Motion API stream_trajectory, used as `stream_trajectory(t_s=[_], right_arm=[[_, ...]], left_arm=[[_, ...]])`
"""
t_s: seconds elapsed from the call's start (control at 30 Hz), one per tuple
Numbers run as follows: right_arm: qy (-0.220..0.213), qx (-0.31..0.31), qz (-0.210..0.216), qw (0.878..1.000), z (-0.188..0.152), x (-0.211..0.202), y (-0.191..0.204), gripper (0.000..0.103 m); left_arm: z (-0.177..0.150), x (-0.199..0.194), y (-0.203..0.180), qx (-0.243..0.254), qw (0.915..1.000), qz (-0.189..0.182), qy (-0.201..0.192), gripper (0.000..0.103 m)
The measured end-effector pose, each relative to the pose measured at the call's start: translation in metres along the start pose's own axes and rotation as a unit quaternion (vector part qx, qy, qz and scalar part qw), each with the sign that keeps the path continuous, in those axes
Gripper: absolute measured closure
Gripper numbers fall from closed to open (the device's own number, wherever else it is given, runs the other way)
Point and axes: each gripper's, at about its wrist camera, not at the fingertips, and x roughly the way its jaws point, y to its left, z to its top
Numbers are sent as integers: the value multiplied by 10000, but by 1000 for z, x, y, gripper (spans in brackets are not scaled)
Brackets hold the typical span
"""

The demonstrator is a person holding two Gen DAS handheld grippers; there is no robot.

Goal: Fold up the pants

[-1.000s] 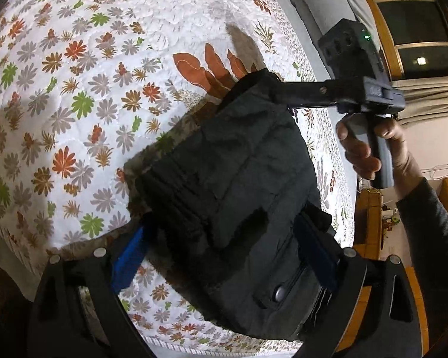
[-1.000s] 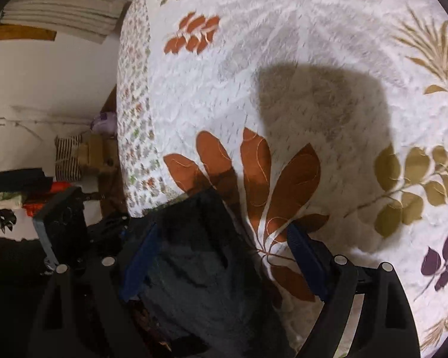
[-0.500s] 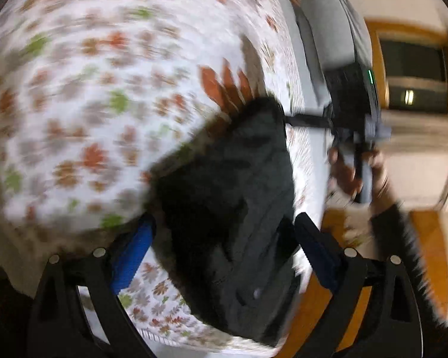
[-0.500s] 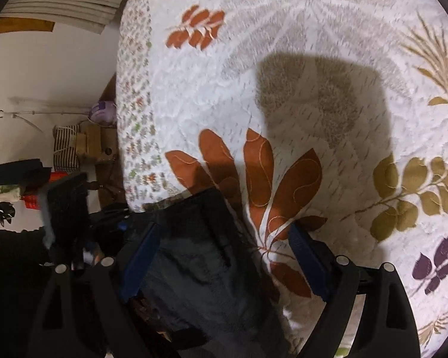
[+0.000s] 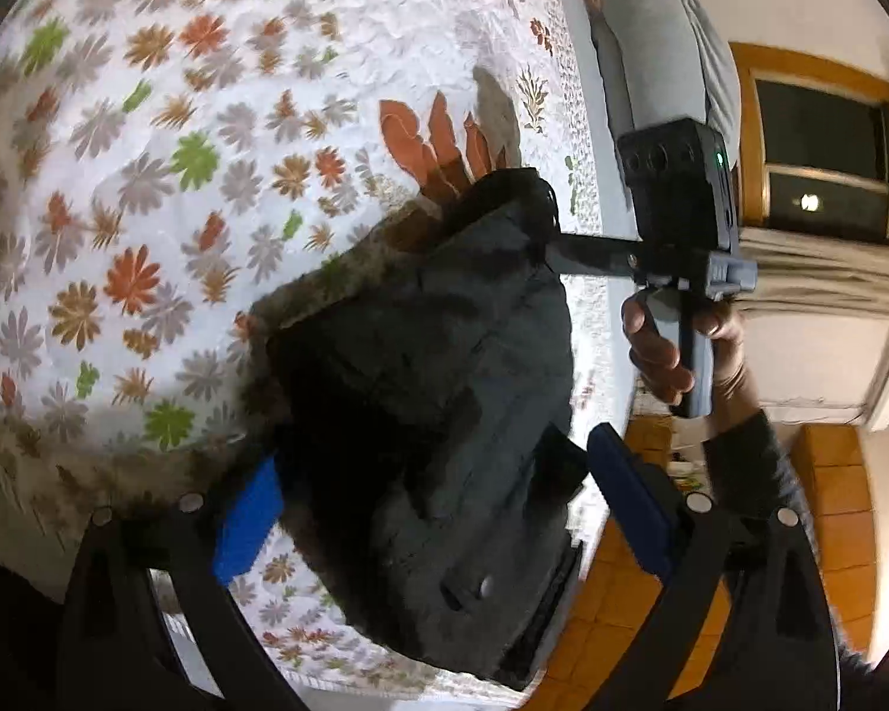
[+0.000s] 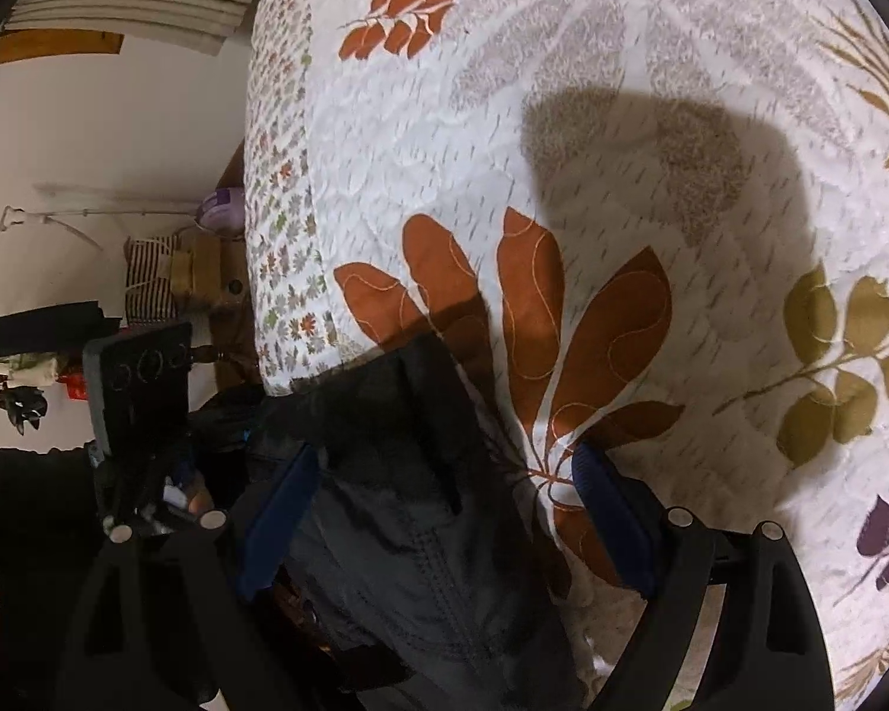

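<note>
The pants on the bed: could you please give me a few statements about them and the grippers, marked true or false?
1. The pants are dark and lie on a floral bedspread. True.
2. The right gripper is clamped shut with nothing near it. False: its jaws stand wide, with pants fabric between them.
3. A hand grips the right gripper's handle. True.
4. The pants lie spread out full length. False: they are bunched into a compact bundle.

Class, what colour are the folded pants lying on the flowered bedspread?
Black folded pants, clearest in the left wrist view.
</note>
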Motion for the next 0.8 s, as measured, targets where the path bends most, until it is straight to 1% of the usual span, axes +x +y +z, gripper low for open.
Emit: stream_trajectory(t_s=[0.07, 0.17, 0.2, 0.23, 0.27, 0.3, 0.33, 0.37, 0.4, 0.43, 0.5, 0.6, 0.8], right_arm=[[2, -14, 47, 10000, 3, 2, 0, 13], [44, -66, 81, 9999, 6, 3, 3, 13], [66, -117, 116, 9998, 7, 3, 5, 13], [66, -139, 149, 9998, 8, 4, 8, 13], [68, -148, 153, 9997, 9, 5, 10, 14], [71, -162, 190, 9997, 9, 6, 11, 26], [97, -148, 305, 9994, 10, 7, 13, 36], [101, -151, 247, 9995, 10, 7, 14, 45], [90, -179, 184, 9996, 9, 7, 14, 50], [105, -187, 144, 9997, 8, 6, 15, 54], [82, -219, 110, 9997, 5, 1, 19, 66], [-17, -297, 6, 9996, -2, -10, 30, 73], [-198, -378, -368, 9984, -20, -37, 58, 76]], left_arm=[[0, 0, -1, 38, 10000, 18, -24, 8], [5, 0, 9, -271, 9994, -198, -42, 8], [2, -5, 12, -330, 9991, -260, -62, 13], [2, -7, 11, -291, 9993, -222, -99, 19], [1, -8, 11, -245, 9996, -116, -117, 33], [0, -8, 13, -229, 9996, -46, -127, 54], [-2, -8, 17, -213, 9997, -79, -67, 63], [-2, -9, 21, -298, 9993, -225, -34, 64], [-2, -10, 24, -364, 9989, -283, -21, 65], [-1, -9, 22, -343, 9989, -305, -25, 66], [-4, -11, 17, -224, 9993, -289, -80, 68], [-8, -14, 5, 0, 9995, -266, -143, 70], [-19, -24, -26, 376, 9988, -194, -235, 71]])
